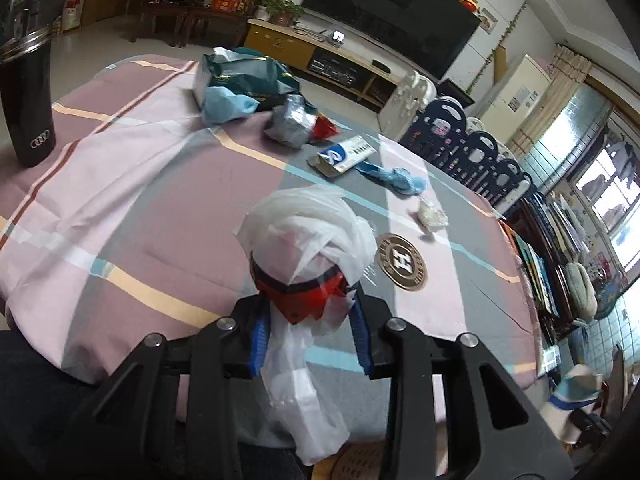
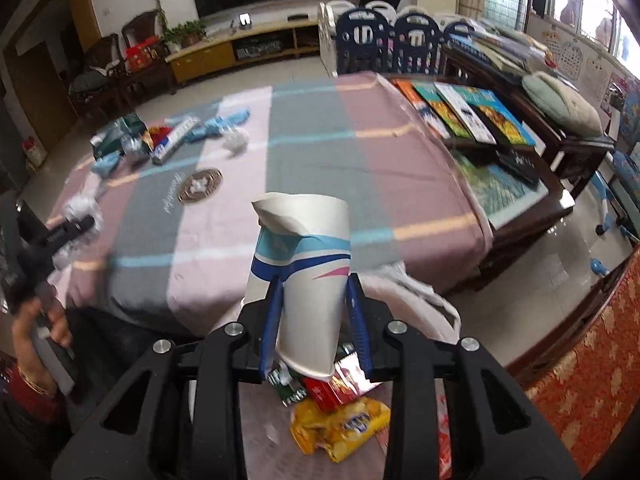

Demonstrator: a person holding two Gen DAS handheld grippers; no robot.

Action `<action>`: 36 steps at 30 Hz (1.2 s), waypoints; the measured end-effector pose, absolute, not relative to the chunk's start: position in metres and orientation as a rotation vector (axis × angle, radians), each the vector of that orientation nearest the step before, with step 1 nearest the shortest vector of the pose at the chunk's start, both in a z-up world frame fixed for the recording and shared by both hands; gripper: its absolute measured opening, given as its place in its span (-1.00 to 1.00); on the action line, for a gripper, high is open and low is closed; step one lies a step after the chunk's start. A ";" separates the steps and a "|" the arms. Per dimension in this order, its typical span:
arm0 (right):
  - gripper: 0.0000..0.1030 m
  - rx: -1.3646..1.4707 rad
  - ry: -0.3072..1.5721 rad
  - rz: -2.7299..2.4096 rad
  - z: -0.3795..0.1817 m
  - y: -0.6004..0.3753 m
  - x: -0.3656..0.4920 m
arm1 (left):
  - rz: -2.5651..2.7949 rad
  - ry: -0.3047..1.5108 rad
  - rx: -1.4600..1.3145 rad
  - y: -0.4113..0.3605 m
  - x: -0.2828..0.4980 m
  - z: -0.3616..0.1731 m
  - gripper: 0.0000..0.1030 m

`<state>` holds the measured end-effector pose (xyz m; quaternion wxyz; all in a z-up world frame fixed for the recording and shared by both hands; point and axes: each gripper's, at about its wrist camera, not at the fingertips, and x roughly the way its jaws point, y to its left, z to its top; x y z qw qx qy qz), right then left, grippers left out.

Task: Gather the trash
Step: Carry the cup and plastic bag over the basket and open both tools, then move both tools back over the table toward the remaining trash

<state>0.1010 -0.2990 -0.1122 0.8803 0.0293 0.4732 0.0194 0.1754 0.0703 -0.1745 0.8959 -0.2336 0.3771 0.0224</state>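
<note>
My left gripper point(image 1: 310, 330) is shut on a crumpled white plastic bag with a red wrapper point(image 1: 308, 264), held above the cloth-covered table point(image 1: 140, 200). More trash lies at the far side: a green bag point(image 1: 244, 76), a grey wrapper point(image 1: 290, 124), a white-blue packet point(image 1: 344, 156), a blue plastic scrap point(image 1: 396, 178) and a small clear wad point(image 1: 432, 216). My right gripper point(image 2: 314, 320) is shut on a crushed white-and-blue paper cup point(image 2: 300, 272), held over a white trash bag point(image 2: 420, 300) that holds a yellow snack packet point(image 2: 340, 428) and red wrappers point(image 2: 332, 388).
A black tumbler point(image 1: 28, 96) stands at the table's far left. A round metal coaster point(image 1: 402, 262) lies on the cloth. Books point(image 2: 460, 112) lie on a dark wooden bench right of the table. A play fence point(image 2: 384, 36) and a TV stand point(image 2: 248, 48) are behind.
</note>
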 end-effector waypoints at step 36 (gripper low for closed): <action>0.94 0.165 0.686 -0.143 -0.081 -0.285 0.104 | 0.251 0.874 -0.128 0.071 0.225 -0.186 0.85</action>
